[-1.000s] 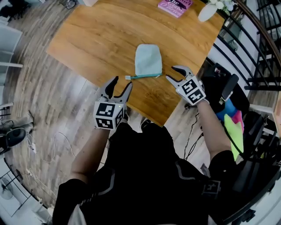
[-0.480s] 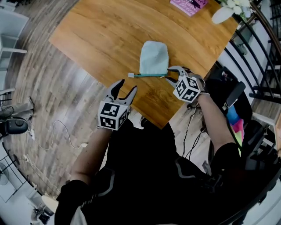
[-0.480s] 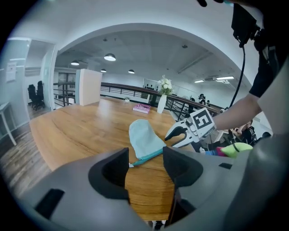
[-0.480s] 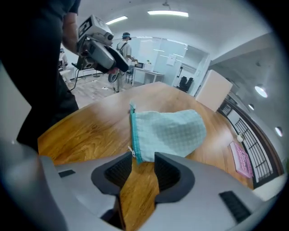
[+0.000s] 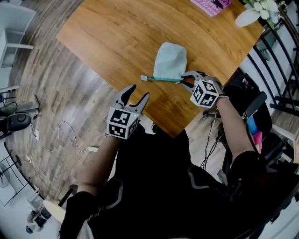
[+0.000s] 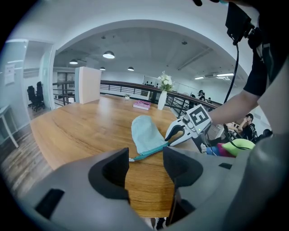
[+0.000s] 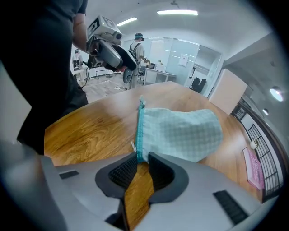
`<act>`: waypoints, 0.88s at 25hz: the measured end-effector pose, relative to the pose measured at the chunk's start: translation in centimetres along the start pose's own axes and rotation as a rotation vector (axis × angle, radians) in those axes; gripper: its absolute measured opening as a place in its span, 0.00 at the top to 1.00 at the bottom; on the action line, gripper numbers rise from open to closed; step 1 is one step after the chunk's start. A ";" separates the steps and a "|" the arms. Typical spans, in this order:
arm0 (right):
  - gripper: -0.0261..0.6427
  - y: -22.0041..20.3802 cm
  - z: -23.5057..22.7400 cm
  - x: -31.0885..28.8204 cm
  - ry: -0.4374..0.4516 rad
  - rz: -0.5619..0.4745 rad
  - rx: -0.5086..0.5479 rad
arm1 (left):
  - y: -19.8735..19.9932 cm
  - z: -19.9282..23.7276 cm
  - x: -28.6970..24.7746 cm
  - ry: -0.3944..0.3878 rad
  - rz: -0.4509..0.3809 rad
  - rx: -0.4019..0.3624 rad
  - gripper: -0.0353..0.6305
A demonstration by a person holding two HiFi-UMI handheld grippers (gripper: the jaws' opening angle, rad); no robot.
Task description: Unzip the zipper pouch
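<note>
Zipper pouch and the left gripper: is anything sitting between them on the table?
Nothing visible does. Only bare table lies between the left gripper, its jaws open, and the zipper pouch, whose teal zipper edge faces it.

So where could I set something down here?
Bare wood left of the zipper pouch to the table's left corner; a strip between pouch and pink book. Crowded: near right edge, where the right hand-held gripper, jaws just closing, straddles the zipper end.

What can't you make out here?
The zipper pull: too small in the head view; in the right gripper view the pouch's corner hides behind the right gripper's fingers, which have just been closing around it.
The pink book: cut off by head view's top edge; print too small in left gripper view.
</note>
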State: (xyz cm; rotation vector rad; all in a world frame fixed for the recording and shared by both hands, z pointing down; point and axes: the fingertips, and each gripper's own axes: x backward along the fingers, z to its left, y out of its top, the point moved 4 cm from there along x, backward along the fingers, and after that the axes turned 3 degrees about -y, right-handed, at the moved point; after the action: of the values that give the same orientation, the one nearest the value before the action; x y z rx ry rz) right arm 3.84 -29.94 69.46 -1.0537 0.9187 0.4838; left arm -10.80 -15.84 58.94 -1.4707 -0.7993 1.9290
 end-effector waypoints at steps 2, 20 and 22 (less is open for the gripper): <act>0.84 0.1 0.1 -0.1 0.016 -0.012 -0.010 | -0.1 0.1 0.0 -0.003 0.005 0.001 0.57; 0.87 6.9 -2.2 6.1 -0.033 -0.241 -0.426 | 4.5 -0.7 0.2 -0.151 -0.043 -0.134 0.68; 0.87 8.1 -2.5 7.3 -0.052 -0.263 -0.464 | 5.6 -0.8 0.4 -0.173 -0.052 -0.154 0.68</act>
State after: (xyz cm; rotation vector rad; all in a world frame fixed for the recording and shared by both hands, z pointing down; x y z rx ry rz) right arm 1.01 -29.16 58.68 -1.5525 0.6197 0.5128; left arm -10.59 -19.07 54.28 -1.3678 -1.0750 2.0136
